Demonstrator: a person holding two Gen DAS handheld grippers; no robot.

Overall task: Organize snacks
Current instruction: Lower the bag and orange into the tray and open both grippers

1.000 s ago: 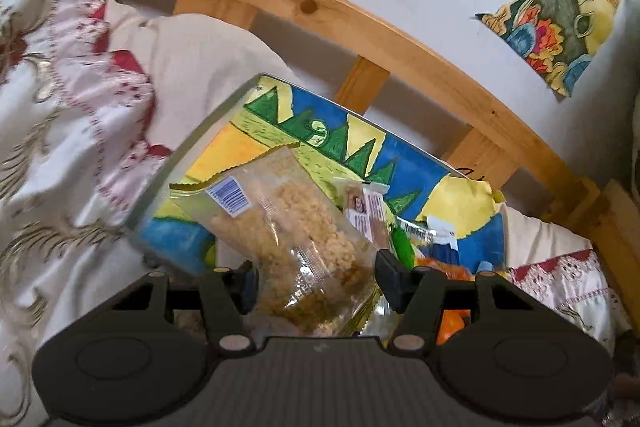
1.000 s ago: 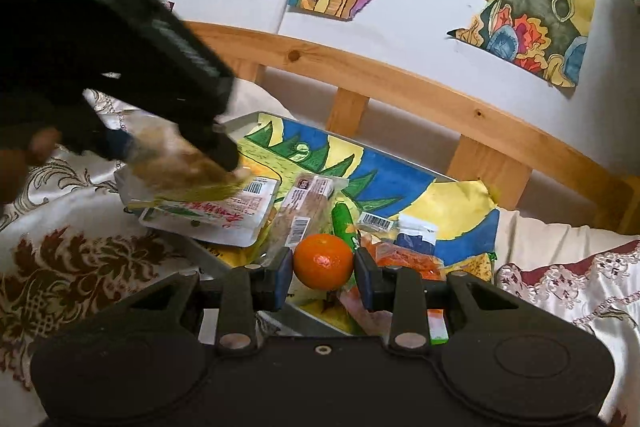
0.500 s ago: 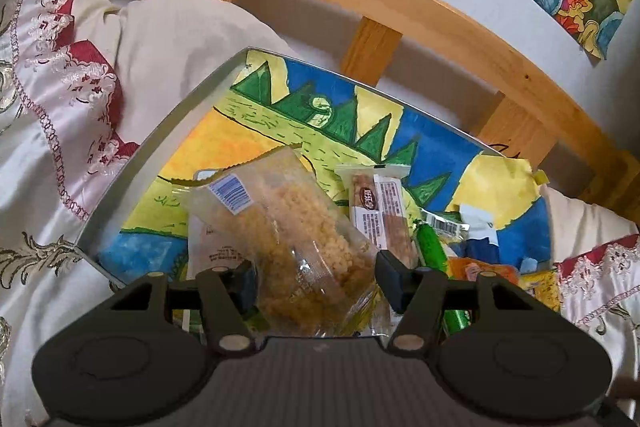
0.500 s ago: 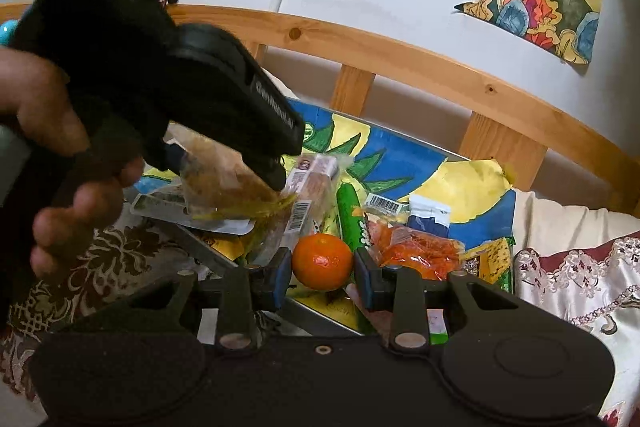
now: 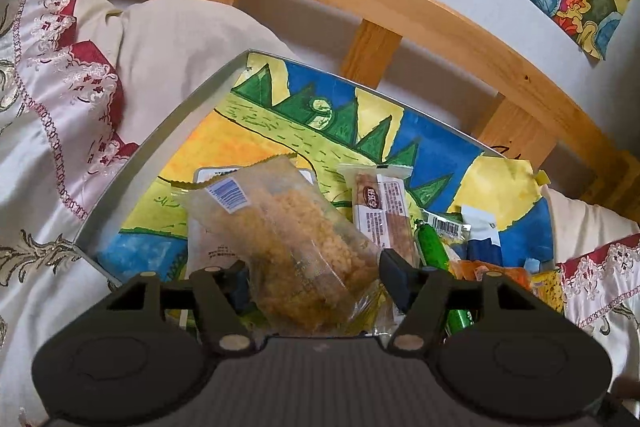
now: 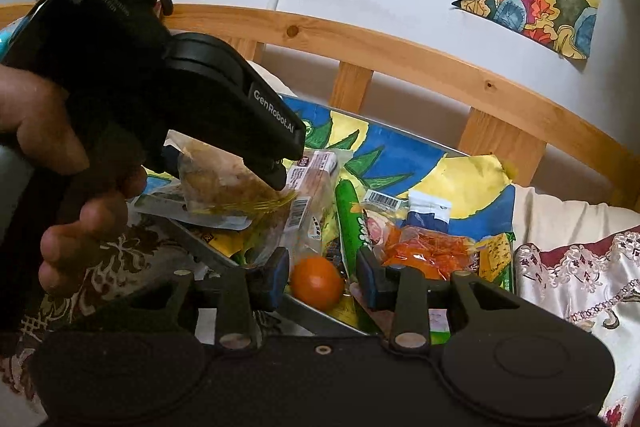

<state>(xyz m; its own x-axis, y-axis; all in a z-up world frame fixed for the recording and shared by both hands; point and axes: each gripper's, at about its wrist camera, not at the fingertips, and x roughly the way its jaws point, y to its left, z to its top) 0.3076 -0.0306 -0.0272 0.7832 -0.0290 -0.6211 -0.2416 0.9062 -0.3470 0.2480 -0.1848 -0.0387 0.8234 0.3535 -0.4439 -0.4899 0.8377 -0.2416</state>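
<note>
My left tongs [image 5: 312,277] now sit lower and further over the shallow metal tray with the painted lining [image 5: 160,143] than a second ago, carrying the clear crinkle-edged bag of yellow puffed grains [image 5: 292,239] with them. More of the tray's lining shows in the left wrist view, and the brown-and-white wrapped bar [image 5: 382,211] now lies in full sight. From the right wrist view, the left tongs [image 6: 224,167] and my left hand [image 6: 80,211] loom nearer, hiding more of the tray's left side.
</note>
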